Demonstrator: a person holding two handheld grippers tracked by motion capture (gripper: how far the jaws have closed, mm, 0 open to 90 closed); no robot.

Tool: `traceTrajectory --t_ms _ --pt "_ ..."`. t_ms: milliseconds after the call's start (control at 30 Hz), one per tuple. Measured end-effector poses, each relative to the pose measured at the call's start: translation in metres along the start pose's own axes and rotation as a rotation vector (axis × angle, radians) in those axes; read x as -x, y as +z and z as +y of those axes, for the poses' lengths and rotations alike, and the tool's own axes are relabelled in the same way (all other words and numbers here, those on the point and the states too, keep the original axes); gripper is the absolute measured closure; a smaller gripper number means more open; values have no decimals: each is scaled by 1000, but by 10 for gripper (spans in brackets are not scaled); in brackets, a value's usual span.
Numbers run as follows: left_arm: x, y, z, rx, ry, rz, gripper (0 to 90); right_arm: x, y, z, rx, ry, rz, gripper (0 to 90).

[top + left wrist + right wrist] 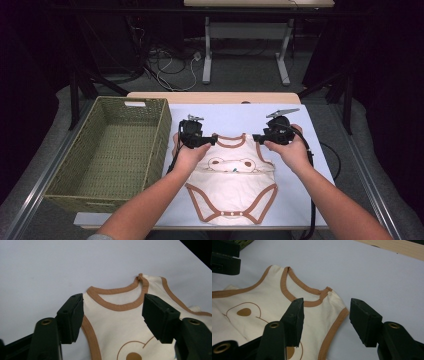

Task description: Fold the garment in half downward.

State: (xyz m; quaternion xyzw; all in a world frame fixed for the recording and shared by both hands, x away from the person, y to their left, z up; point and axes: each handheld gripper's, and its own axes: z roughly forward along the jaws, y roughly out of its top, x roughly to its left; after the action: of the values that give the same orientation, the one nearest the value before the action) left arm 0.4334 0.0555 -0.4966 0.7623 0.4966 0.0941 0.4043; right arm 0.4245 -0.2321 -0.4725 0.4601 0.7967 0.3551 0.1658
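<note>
A cream baby bodysuit (232,175) with brown trim and a bear print lies flat, neck away from me, on the white mat (235,117). My left gripper (212,141) sits at its left shoulder and my right gripper (257,137) at its right shoulder, each in a hand. In the left gripper view the gripper (112,305) is open, its jaws spread to either side of the neckline of the bodysuit (120,322) without pressing on it. In the right gripper view the gripper (327,307) is open over the shoulder of the bodysuit (262,297), and the other gripper (224,257) shows top left.
A woven green basket (95,202), with nothing in it, stands to the left of the mat. The wooden table edge (210,96) runs behind the mat. Beyond it, cables and white desk legs (206,60) are on the floor. Bare mat lies above and right of the garment.
</note>
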Motion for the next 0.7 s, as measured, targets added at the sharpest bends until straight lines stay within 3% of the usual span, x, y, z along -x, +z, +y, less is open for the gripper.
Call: traceTrajectory --t_ms 67,167,267,367,400,567,700 --pt "-2 4 2 13 5 -2 328 0 5 3 -10 -9 -16 434" --pt "-4 12 6 15 -1 0 315 1 14 6 -8 -12 0 407" --pt "-8 19 8 16 5 0 300 3 23 9 -12 17 7 372" --pt "-11 26 10 -14 38 7 299 4 30 12 3 35 5 360" --pt "-13 30 11 -36 72 20 299 5 32 12 10 26 4 359" --pt "-17 43 11 -41 109 27 300 6 47 11 16 13 -50 374" --pt "-23 55 9 -51 99 22 321 10 56 8 -6 21 -63 393"
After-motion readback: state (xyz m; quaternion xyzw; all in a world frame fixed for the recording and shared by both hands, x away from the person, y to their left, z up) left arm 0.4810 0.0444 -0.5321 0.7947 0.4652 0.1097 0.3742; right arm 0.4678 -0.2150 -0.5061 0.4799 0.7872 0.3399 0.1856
